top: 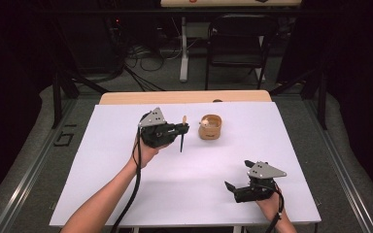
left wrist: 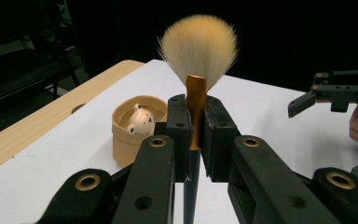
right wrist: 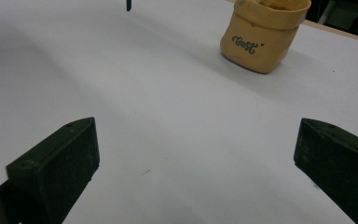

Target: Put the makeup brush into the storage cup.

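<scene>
Item in hand is a makeup brush: a fan of pale cream bristles tipped orange-tan, a gold metal ferrule, and a dark slender handle. In the left gripper view it stands upright at centre frame, bristles uppermost, clamped at the ferrule between the black jaws of the left gripper. In the high view the brush sits just left of centre, its handle pointing down above the white table. Just right of it stands a tan pouch-like pot holding a small cream bear figure. The right gripper, at lower right, has its jaws spread wide with nothing between them.
</scene>
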A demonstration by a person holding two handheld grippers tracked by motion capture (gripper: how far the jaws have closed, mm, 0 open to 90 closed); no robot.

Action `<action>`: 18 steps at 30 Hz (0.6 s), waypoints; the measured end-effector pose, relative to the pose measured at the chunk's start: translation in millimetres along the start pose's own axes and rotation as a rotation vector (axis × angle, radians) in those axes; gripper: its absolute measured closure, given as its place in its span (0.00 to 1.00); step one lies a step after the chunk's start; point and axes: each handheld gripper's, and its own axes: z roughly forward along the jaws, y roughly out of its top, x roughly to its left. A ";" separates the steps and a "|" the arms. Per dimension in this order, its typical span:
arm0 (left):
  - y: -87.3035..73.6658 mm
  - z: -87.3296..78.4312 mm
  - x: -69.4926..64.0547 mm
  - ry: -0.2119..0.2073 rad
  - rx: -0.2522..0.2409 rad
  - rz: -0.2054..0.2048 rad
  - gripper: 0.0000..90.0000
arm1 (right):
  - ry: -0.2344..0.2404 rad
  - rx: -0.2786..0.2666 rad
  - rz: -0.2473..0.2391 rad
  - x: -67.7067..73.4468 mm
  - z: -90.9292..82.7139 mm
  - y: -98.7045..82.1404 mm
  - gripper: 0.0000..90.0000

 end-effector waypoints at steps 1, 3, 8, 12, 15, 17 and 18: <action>1.5 0.4 0.9 0.001 -0.003 0.000 0.92 | 0.001 0.003 -0.001 -0.3 -0.2 0.2 0.00; 4.8 1.1 2.6 0.001 -0.007 -0.003 0.92 | 0.006 0.005 -0.003 -1.1 0.0 0.2 0.00; 12.9 2.4 4.8 0.004 -0.012 0.002 0.92 | 0.013 0.006 -0.005 -1.9 0.4 0.2 0.00; 20.1 5.1 5.8 0.001 -0.022 0.005 0.92 | 0.013 0.002 -0.009 -2.2 1.0 0.4 0.00; 25.2 7.8 5.2 -0.002 -0.030 0.008 0.92 | 0.011 -0.008 -0.010 -1.5 0.8 0.7 0.00; 28.9 9.5 4.9 -0.003 -0.035 0.010 0.92 | 0.009 -0.010 -0.013 -0.9 0.1 1.1 0.00; 31.2 10.7 4.9 -0.005 -0.035 0.013 0.92 | 0.009 -0.013 -0.016 -1.0 -0.2 1.2 0.00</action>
